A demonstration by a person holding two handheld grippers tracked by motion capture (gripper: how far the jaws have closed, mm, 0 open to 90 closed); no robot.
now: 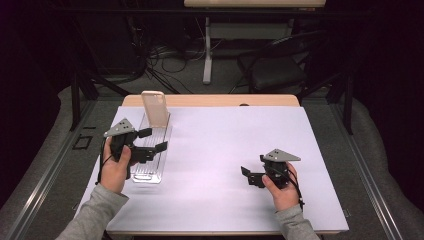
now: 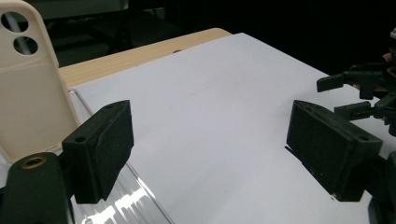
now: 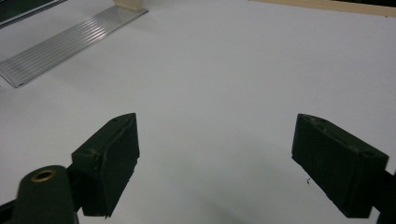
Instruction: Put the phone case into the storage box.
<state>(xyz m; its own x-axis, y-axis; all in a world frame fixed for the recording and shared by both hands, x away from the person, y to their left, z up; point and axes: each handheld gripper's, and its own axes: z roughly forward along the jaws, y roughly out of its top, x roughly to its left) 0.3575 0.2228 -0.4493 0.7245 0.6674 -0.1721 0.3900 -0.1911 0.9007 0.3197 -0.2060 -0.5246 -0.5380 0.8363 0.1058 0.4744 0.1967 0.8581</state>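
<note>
The left gripper (image 1: 152, 140) hovered over the clear ribbed rack (image 1: 150, 159) with its jaws spread wide and nothing between them. The right gripper (image 1: 248, 176) rested low over the white sheet (image 1: 225, 150) on the table (image 1: 215, 100), well apart from the rack, jaws likewise wide open and empty.

The work in hand appeared to centre on the cream phone case (image 1: 155, 108), which stood upright at the far end of the rack, leaning slightly back, its foot seated in the rack's grooves. To take it well, the left gripper would probably need to approach the case edge-on, bracket its two long sides rather than its broad face, and close gently, since a soft case would bow if squeezed hard. Lifting straight up out of the groove would likely keep the light rack from tipping or sliding; the right gripper could steady the near end of the rack if it shifted.

In the left gripper view the phone case (image 2: 28, 88) looked matte and smooth, with rounded corners and two round camera openings near its top. The rack (image 3: 65, 42) was transparent, long and narrow, with fine lengthwise ribs that caught the light.
</note>
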